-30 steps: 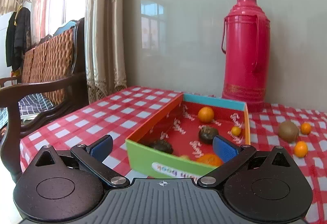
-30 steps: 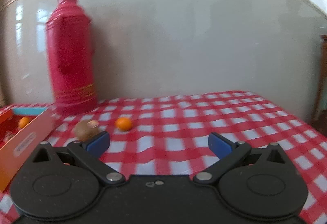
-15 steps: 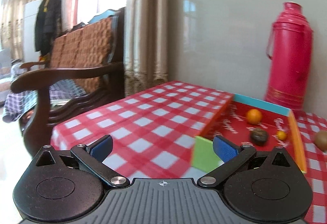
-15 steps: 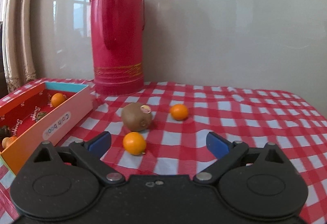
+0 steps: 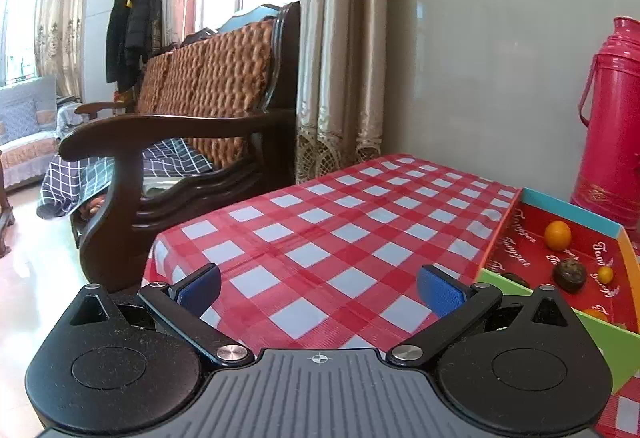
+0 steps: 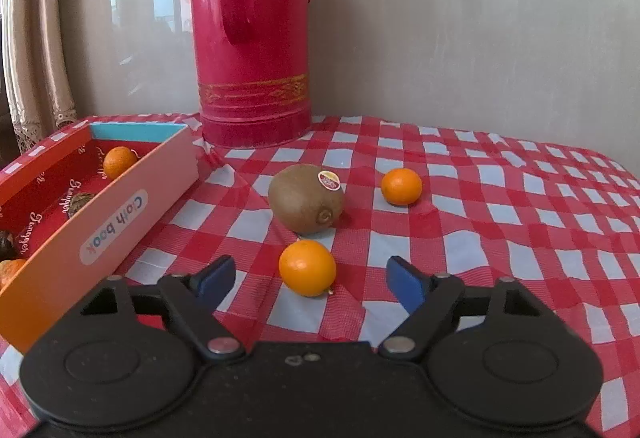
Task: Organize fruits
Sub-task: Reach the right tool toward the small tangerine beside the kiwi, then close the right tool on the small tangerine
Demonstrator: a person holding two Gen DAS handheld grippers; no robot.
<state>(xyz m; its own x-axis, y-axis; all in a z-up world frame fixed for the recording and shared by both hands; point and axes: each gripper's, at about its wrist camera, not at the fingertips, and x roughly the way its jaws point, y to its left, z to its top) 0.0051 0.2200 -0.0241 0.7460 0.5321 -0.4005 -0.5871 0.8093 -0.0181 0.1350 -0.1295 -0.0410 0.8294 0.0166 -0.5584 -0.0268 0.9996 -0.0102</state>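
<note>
Right gripper positioned low over the checked tablecloth, jaws closing with the nearest orange lying between the blue pads; pads not yet touching the fruit, gaps visible on both sides. Approach judged deliberate: fruit centred in the opening so that both pads meet it evenly. Kiwi sitting just beyond that orange, sticker uppermost, close enough to be nudged if the fingers push further forward. Second loose orange further right, well apart from the kiwi. Open box to the left, near wall marked "Cloth book", already holding an orange and dark round fruits; judged the collecting place, hence three fruits left outside. Red thermos upright against the wall behind, close to the box's far corner. Clear cloth between target fruit and box wall; lift over the wall needed, rim being the chief obstacle. Left gripper spread wide, nothing between its pads, over bare cloth left of the box; judged standing clear of the work. Table edge near on that side, wooden armchair beyond it. Ample free cloth to the right of the loose fruit.
</note>
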